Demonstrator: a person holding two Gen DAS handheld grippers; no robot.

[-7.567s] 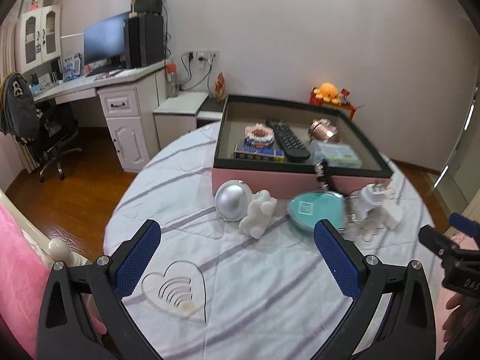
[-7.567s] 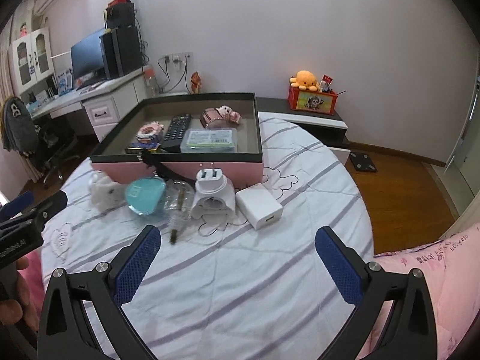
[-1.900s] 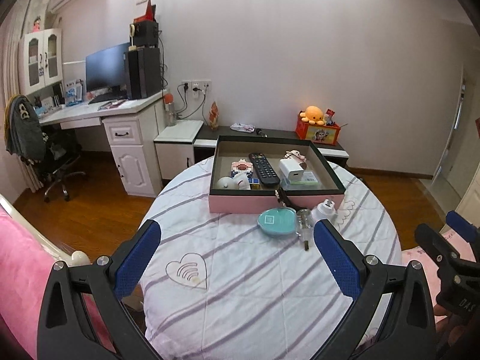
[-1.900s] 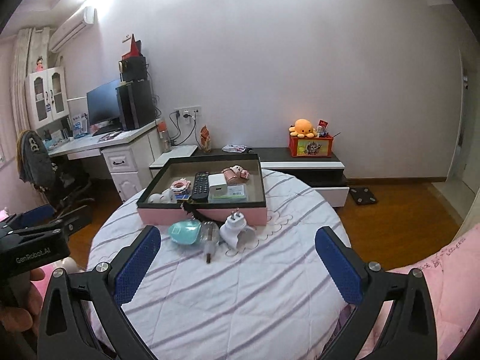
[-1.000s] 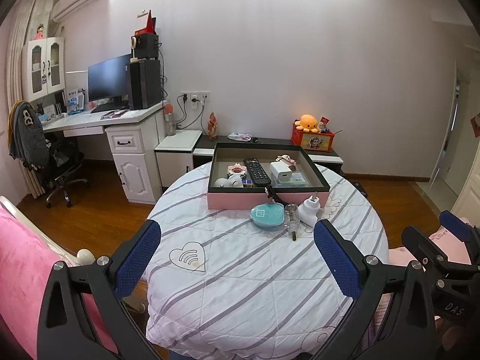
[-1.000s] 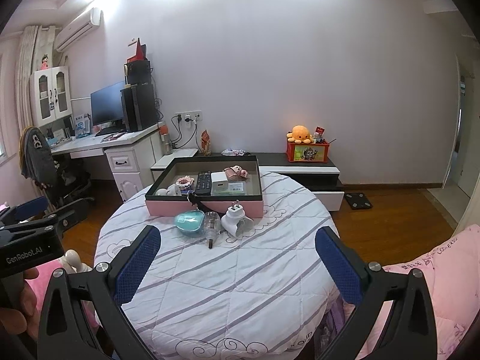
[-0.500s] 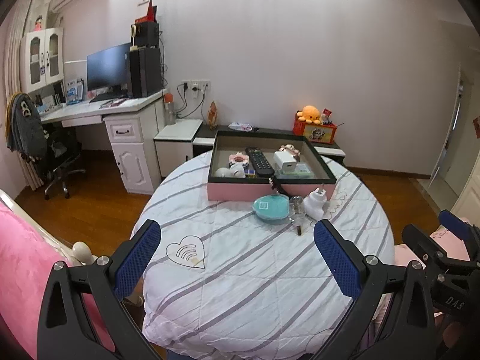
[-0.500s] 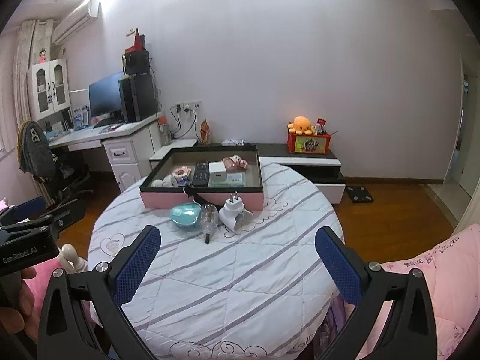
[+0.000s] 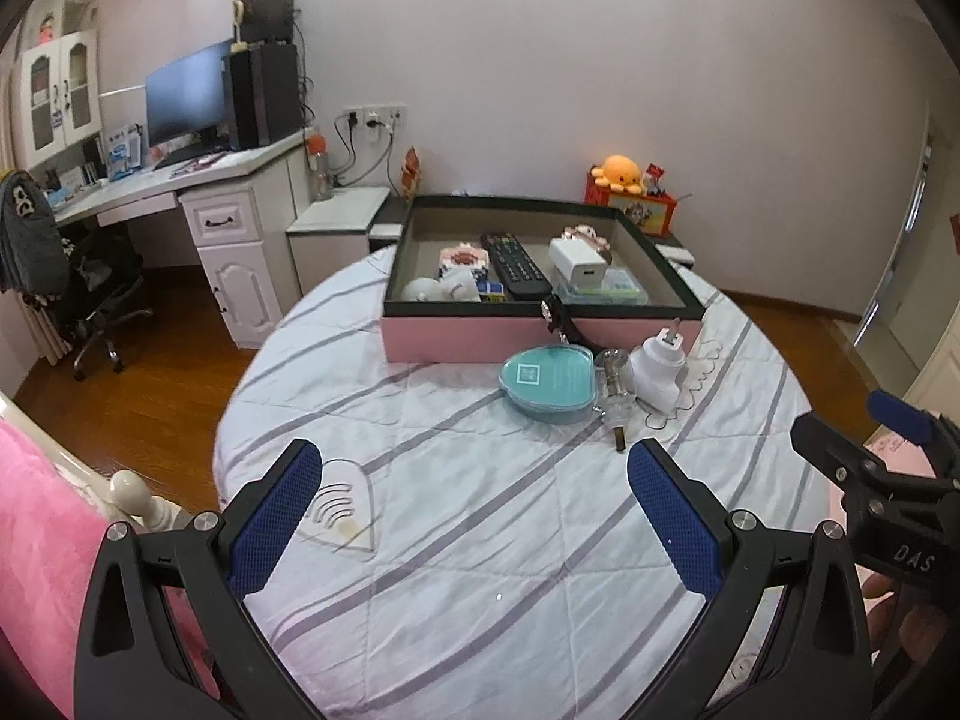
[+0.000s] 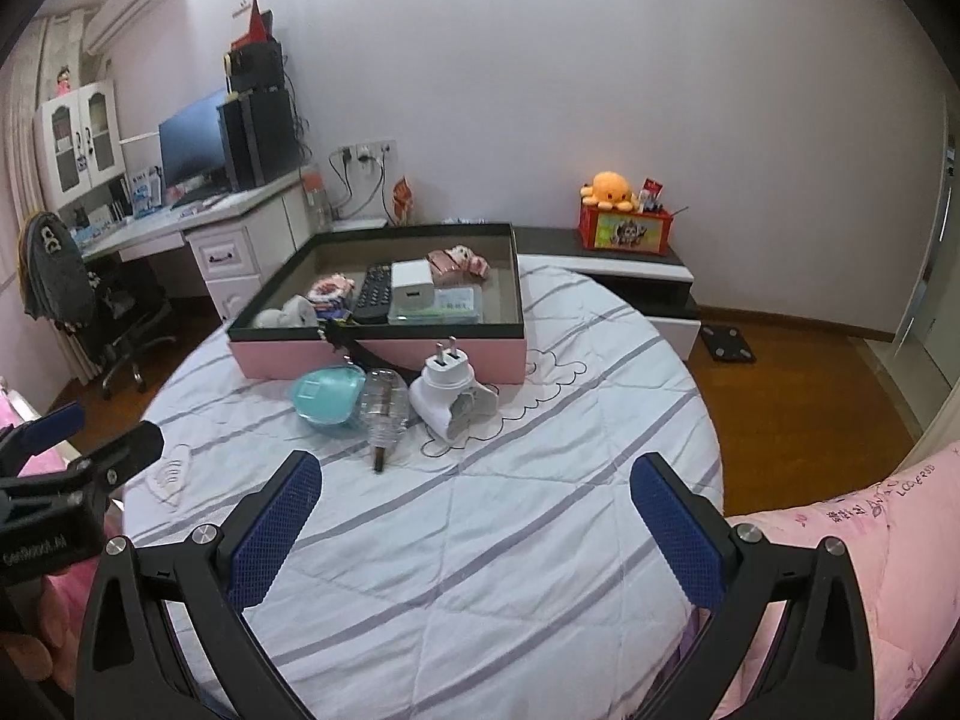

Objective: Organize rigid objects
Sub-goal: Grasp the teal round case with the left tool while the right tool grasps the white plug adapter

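Round table [image 9: 480,540], three loose items

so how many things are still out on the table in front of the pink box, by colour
teal: 1, heart-shaped case
clear: 1, small bottle
white: 1, plug adapter
black: 1, strap hanging over the box edge
total: 4

White letters "DAS" are printed on the black body of the right gripper [image 9: 900,480], seen at the edge of the left wrist view. The left gripper [image 10: 78,468], seen in the right wrist view, carries a white brand name that looks like "GenRobot.AI". Handwriting on the pink bedding [image 10: 870,498] is too small to read.
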